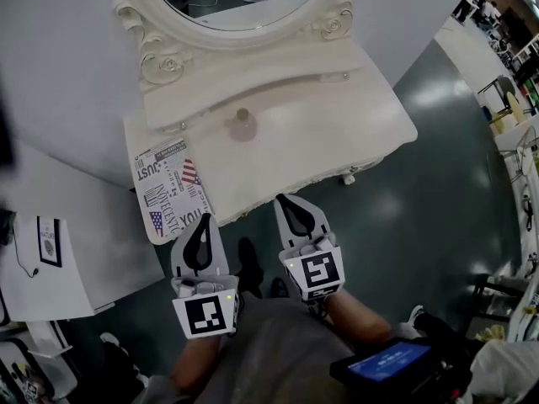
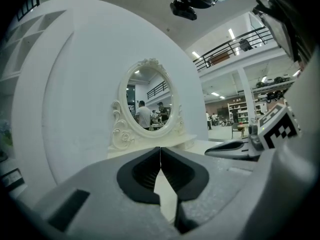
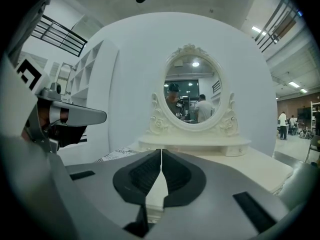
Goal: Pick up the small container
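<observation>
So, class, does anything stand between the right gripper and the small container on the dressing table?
Nothing visible does. The small container stands alone on the dressing table, with bare tabletop between it and the right gripper at the front edge. The newsprint-patterned item lies off to the left.

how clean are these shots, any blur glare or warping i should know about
Head view: soft all over, the small container on the dressing table is a smudgy blob, and light glares off the floor. Left gripper view: fisheye bends the wall, corners go black, the mirror is fairly sharp. Right gripper view: same warping and dark rim.
</observation>
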`<state>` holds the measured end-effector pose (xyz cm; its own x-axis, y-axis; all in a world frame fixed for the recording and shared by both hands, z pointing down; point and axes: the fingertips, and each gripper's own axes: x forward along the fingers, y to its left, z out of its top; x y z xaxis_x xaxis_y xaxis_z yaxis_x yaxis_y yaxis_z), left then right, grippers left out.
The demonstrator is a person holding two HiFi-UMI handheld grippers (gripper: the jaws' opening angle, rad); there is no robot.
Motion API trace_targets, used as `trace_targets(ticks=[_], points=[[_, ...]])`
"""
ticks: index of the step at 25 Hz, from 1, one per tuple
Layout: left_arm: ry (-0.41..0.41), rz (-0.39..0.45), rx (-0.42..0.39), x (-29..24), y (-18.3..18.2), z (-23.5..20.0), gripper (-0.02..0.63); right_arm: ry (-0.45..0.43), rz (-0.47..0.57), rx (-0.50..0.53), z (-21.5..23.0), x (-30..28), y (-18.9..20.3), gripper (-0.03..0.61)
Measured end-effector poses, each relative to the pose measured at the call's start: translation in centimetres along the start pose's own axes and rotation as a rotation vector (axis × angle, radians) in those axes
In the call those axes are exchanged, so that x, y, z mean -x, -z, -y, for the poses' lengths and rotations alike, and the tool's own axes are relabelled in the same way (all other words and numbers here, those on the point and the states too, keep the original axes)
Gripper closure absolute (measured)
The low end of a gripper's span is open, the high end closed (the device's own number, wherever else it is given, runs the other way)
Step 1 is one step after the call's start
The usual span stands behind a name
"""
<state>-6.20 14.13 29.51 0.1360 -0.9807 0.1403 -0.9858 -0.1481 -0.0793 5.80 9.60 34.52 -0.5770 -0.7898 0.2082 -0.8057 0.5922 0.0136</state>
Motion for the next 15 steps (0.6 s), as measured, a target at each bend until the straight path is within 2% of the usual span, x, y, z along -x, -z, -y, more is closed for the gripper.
trace_targets(ticks=[8,15], points=[[0.046,0.014,-0.005,-6.5,-0.7,-4.0,0.598,0.054,0.016,0.005,1.9,-7.1,-2.0,0.563],[0.091,0.041,-0.007,-9.7,-1.8,-6.0,0.598,0.104,0.043,0.012,2.8,-10.2,-4.4,0.563]])
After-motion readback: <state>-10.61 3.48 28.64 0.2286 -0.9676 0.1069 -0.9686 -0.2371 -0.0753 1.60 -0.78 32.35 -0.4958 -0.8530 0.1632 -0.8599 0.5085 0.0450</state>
